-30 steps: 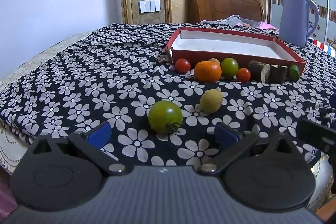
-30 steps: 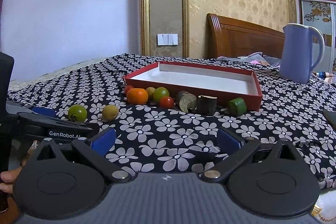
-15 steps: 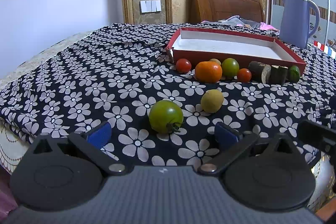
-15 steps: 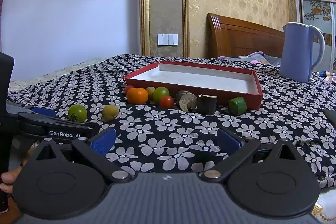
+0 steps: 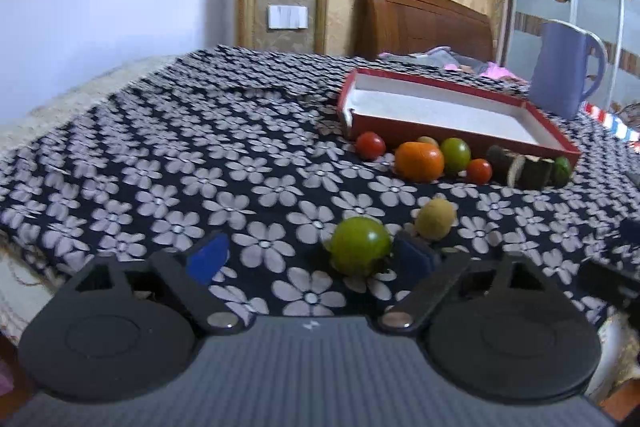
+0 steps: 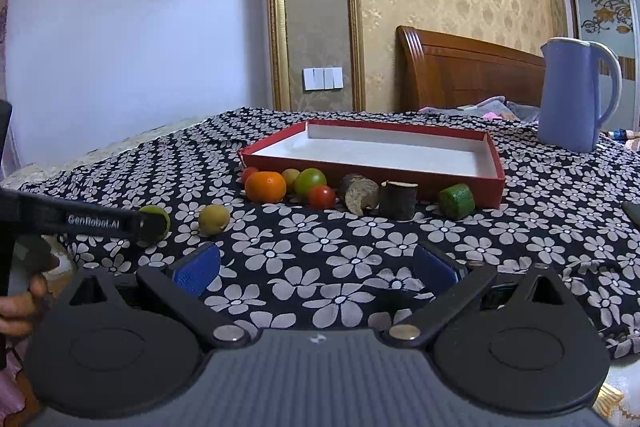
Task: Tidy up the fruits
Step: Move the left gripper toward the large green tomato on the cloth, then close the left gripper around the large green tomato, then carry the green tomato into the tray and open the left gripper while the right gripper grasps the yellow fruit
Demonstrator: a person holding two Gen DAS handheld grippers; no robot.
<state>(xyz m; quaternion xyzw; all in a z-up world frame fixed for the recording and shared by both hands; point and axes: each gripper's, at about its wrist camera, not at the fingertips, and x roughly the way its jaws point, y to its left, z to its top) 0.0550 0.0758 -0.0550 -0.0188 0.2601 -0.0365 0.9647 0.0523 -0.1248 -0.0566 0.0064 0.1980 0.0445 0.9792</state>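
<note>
Reaching: left tongs (image 5: 310,257) spread wide, low over the flowered cloth (image 5: 168,183); large green tomato (image 5: 361,245) sits just inside the right-hand pad (image 5: 414,255), and whether they touch cannot be told
Right tongs (image 6: 316,267): spread apart, nothing between the pads, hovering over bare cloth well short of the fruit row
Loose fruit: yellow-brown round fruit (image 5: 435,219) just beyond the green tomato, apart from the row
Fruit row: red tomato (image 5: 371,145), orange (image 5: 419,161), a second green tomato (image 5: 456,155) and a smaller red tomato (image 5: 479,171) lie close along the near wall of the red tray (image 5: 440,126); a pale fruit is half hidden behind the orange
Other pieces: 2 dark bark-covered chunks (image 6: 376,197) and a green cut piece (image 6: 457,201) continue the row toward the tray's right corner
Tray: white inside, holding nothing, its near wall close behind the row
Edges: cloth drops off the tabletop at the left, close to the left tongs
Open room: wide stretch of cloth left of the tray and between the right tongs and the row
Jug: blue jug (image 6: 576,95) stands beyond the tray's far right corner
</note>
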